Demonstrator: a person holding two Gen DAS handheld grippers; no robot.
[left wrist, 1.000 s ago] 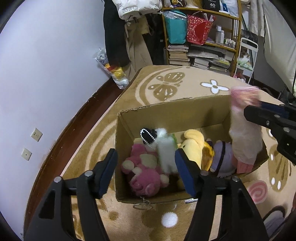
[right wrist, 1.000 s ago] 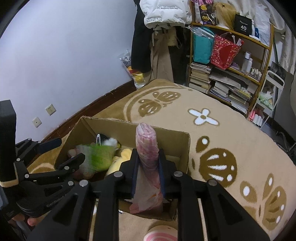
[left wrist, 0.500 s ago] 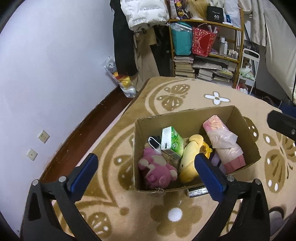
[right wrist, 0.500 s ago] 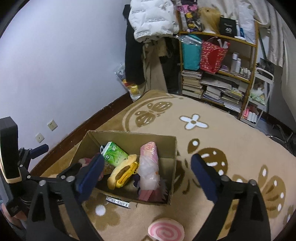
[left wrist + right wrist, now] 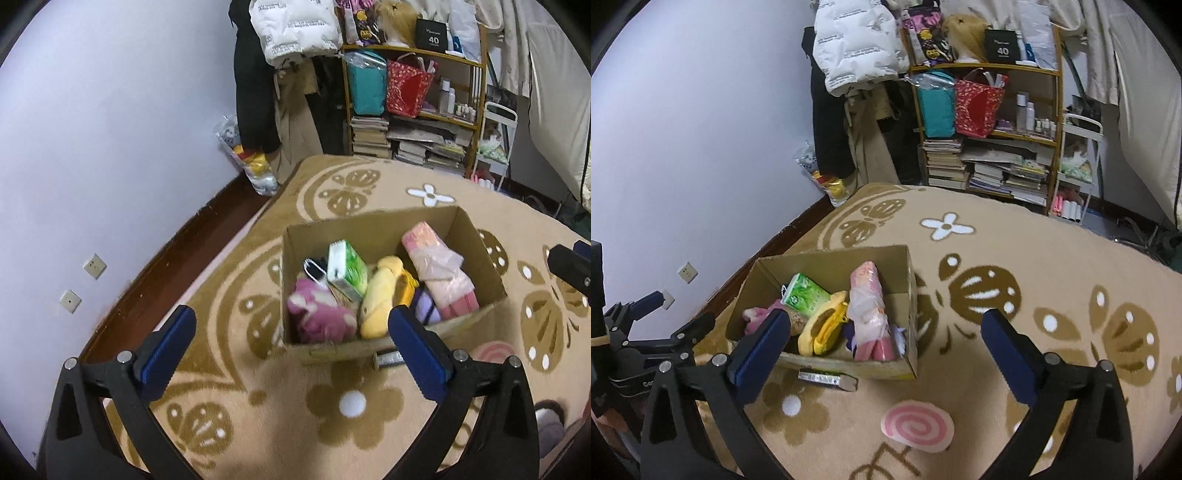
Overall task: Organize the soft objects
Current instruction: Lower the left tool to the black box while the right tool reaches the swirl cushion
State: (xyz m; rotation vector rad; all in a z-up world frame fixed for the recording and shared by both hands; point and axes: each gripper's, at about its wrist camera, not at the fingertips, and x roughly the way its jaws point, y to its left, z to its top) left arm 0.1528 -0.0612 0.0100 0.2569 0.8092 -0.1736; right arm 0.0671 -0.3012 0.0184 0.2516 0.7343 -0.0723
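A cardboard box (image 5: 369,229) stands open on the patterned carpet. Inside lie a pink plush (image 5: 317,314), a green tissue pack (image 5: 347,269), a yellow plush (image 5: 380,295) and a pink roll in a clear bag (image 5: 436,266). My left gripper (image 5: 290,321) hangs open and empty above the box's near edge. My right gripper (image 5: 886,325) is also open and empty, nearer than the box (image 5: 911,314). A pink spiral cushion (image 5: 916,426) rests on the carpet in front of the box.
A small dark flat object (image 5: 827,380) lies against the box's front. A crowded bookshelf (image 5: 410,110), hanging coats (image 5: 255,92) and a bag of toys (image 5: 255,166) line the far wall. A strip of wood floor (image 5: 166,277) runs along the left wall.
Both grippers have opened wide and pulled back and up from the box. The green tissue pack and the pink bagged roll, held before, now lie in the box.
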